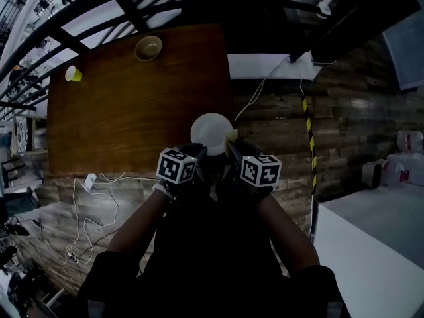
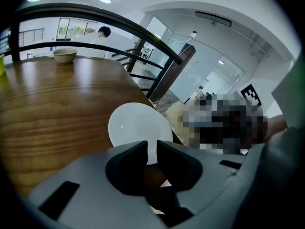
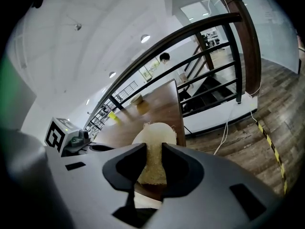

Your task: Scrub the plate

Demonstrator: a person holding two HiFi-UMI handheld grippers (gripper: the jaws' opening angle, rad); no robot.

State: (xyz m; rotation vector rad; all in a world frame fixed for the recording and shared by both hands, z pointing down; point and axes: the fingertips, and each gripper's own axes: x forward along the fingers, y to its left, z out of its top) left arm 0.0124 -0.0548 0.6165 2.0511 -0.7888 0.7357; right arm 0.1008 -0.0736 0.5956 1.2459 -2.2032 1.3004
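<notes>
A white plate (image 1: 211, 130) is held over the near right corner of the wooden table (image 1: 126, 118). My left gripper (image 1: 198, 150) is shut on its near rim; in the left gripper view the jaws (image 2: 151, 149) pinch the plate (image 2: 136, 125) at its lower edge. My right gripper (image 1: 231, 145) is shut on a pale yellow fibrous scrubber (image 3: 153, 154), which pokes out past the jaws. The scrubber (image 1: 231, 135) sits at the plate's right edge; I cannot tell whether it touches the plate.
A beige bowl (image 1: 148, 47) stands at the table's far side and a yellow cup (image 1: 73, 73) at its far left. A black railing (image 1: 99, 18) curves behind. A white cable (image 1: 93, 197) lies on the plank floor, and a white panel (image 1: 265, 65) lies to the right.
</notes>
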